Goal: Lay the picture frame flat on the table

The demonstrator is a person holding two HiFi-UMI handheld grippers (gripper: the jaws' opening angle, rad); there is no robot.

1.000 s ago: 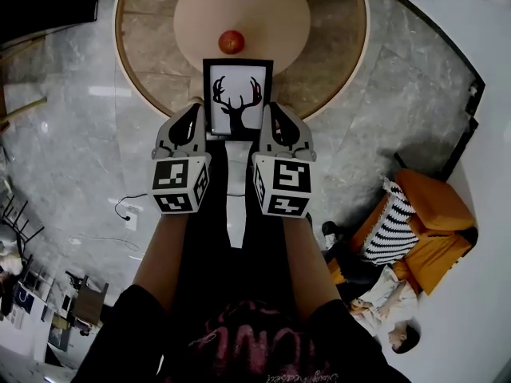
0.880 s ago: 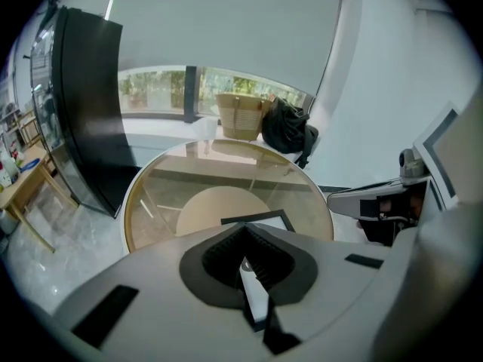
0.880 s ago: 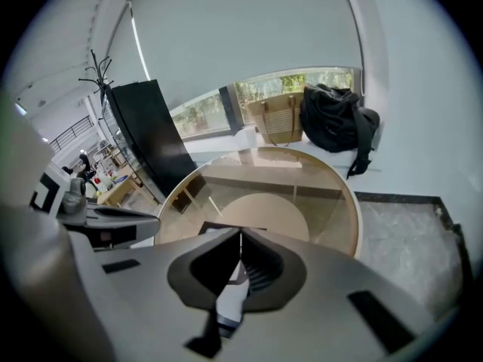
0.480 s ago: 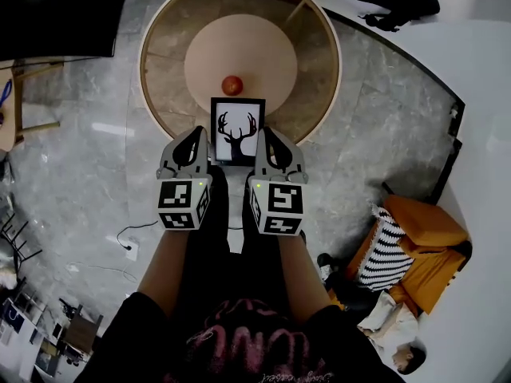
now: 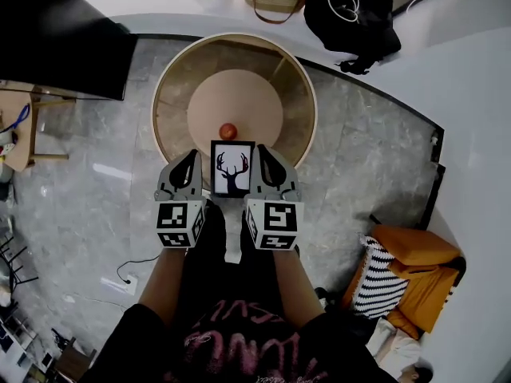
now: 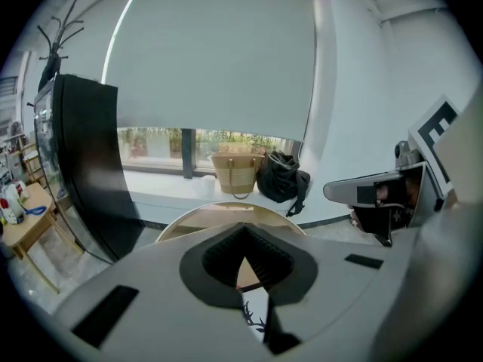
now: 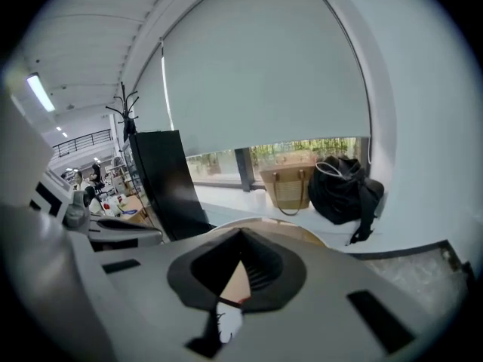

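Both tools are working as a pair here. The left gripper (image 5: 190, 166) is biting the left edge of the picture frame (image 5: 232, 168), and the right gripper (image 5: 267, 164) is biting the right edge. Each gripper view is showing its jaws pinched in on a sliver of black border and white print, so both are clamped on the frame.

The frame is hanging between them with its deer silhouette facing up toward the head camera. It is sitting over the 6 o'clock edge of the round table (image 5: 307, 110). How high it is riding above the top, I cannot tell. A small red fruit (image 5: 228, 131) is lying on the table just at the frame's 12 o'clock, close but apart from it.

By my reading, this is the carry-and-position step, with the laying down not yet done. The next move is calling for both grippers to go forward and down together, keeping the frame level. They should stop short of the fruit, or set the frame off to one side of it. Once the back is resting on the tabletop, both sets of jaws need to open.
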